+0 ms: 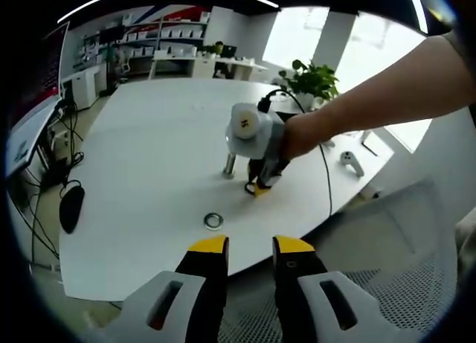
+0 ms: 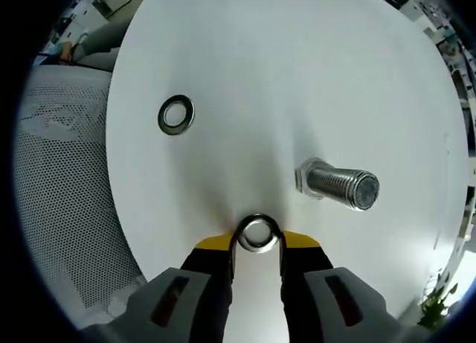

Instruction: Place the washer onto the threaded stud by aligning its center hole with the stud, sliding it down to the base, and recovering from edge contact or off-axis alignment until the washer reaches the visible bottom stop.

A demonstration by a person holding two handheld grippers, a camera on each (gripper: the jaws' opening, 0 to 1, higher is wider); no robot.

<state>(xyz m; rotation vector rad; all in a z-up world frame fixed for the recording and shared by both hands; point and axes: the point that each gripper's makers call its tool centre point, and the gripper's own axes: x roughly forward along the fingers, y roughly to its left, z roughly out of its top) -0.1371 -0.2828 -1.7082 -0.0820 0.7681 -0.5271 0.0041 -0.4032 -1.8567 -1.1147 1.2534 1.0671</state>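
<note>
We scan both views and find no lettering sharp enough to read. In the left gripper view a small dark mark sits on the round white cap (image 1: 244,124) of the right gripper (image 1: 259,185), but it is too blurred for us to tell what it says. The red and white panel (image 1: 33,97) at the left edge carries nothing legible either. In the right gripper view no text or number appears anywhere.
</note>
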